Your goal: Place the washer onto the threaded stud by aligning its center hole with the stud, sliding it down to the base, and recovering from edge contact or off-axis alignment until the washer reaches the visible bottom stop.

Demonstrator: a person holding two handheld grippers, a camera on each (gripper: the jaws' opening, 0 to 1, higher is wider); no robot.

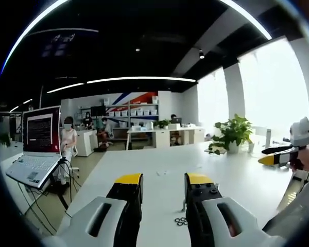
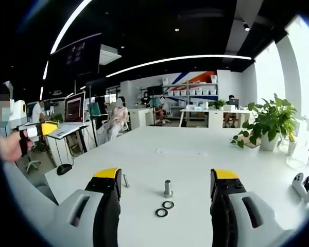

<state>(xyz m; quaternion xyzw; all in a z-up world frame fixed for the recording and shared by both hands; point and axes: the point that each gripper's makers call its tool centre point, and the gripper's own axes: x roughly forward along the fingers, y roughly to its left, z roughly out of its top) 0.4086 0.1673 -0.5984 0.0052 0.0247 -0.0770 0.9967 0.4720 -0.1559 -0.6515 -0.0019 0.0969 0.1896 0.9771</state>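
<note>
Your left gripper's right jaw hides part of the washers on the counter. The stud's threads are too small to make out.

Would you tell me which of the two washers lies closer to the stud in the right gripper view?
The washer farther up the table, right beside the stud; the other washer lies below and left of it, nearer the camera.
</note>
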